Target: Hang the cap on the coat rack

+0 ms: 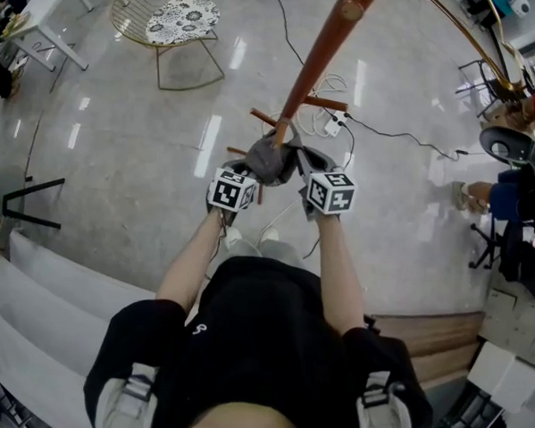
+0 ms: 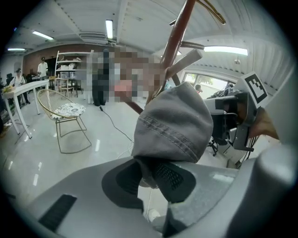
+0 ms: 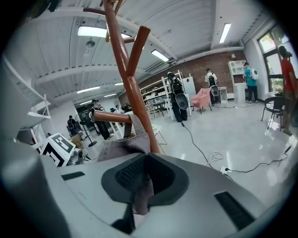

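Note:
A grey cap (image 1: 272, 157) hangs between my two grippers, right against the brown wooden coat rack (image 1: 316, 59). In the head view my left gripper (image 1: 241, 177) holds its left side and my right gripper (image 1: 312, 179) its right side. Seen from the left gripper view, the cap's crown (image 2: 177, 123) bulges above my left gripper (image 2: 156, 174), which is shut on its lower edge. In the right gripper view my right gripper (image 3: 139, 179) is shut on a fold of the cap (image 3: 122, 148), and the cap's band lies over a short peg (image 3: 109, 117) next to the pole (image 3: 130, 79).
A gold wire chair with a patterned cushion (image 1: 175, 20) stands at the back left. Cables and a power strip (image 1: 333, 124) lie on the floor behind the rack. A seated person (image 1: 510, 194) is at the right, and a white bench (image 1: 31, 286) runs along the lower left.

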`<state>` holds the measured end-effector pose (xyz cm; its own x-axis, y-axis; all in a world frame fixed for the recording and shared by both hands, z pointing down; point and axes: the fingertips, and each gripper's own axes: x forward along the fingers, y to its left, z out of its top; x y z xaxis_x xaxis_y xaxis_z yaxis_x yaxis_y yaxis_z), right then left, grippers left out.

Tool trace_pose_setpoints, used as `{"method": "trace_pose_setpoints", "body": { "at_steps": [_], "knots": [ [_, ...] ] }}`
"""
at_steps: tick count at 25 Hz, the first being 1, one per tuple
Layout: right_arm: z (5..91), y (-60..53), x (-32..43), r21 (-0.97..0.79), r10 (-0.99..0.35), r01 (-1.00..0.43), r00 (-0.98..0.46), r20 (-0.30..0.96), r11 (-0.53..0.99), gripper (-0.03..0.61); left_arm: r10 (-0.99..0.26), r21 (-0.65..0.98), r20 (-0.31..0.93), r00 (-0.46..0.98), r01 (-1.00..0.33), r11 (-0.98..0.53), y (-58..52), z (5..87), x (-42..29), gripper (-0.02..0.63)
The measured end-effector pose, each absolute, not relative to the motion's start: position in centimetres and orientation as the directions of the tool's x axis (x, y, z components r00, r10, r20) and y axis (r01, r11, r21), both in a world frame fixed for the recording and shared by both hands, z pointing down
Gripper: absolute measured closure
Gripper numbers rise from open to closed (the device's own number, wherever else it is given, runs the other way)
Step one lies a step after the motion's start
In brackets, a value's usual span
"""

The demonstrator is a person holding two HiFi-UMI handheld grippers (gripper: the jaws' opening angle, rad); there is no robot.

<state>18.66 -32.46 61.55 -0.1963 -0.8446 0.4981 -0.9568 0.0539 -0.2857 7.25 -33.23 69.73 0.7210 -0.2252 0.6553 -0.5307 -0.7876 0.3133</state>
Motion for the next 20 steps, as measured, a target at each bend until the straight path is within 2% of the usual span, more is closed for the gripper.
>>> {"method": "trace_pose_setpoints", "body": {
  "at_steps": [6, 9, 10, 14, 20],
  "knots": [
    [62.4, -33.3, 18.3, -0.322, -0.835, -0.945, -0.225, 0.502, 0.061, 0.561, -0.213, 0.260, 0.710, 0.671, -0.531, -0.806, -33.8, 71.5, 7.7, 0.534],
    [62.3, -32.9, 18.8, -0.366, -0.827, -0.927, -0.269, 0.493, 0.083, 0.454, -0.247, 0.229, 0.701, 0.670, -0.539, -0.811, -34.7, 70.7, 7.5, 0.509],
    [62.0, -32.7, 19.3, -0.372, -0.830, -0.925, -0.270, 0.488, 0.082, 0.448, -0.236, 0.244, 0.706, 0.667, -0.542, -0.804, -34.5, 70.9, 7.2, 0.503],
    [60.4, -32.0, 20.8, -0.382, -0.860, -0.922, -0.241, 0.449, 0.059, 0.459, -0.225, 0.331, 0.695, 0.683, -0.582, -0.743, -33.7, 71.1, 5.9, 0.502],
    [54.6, -33.0, 23.7, -0.375, -0.935, -0.926, -0.174, 0.309, 0.048, 0.506, -0.431, 0.368, 0.524, 0.735, -0.651, -0.664, -36.8, 62.7, 5.7, 0.506]
  ]
}}
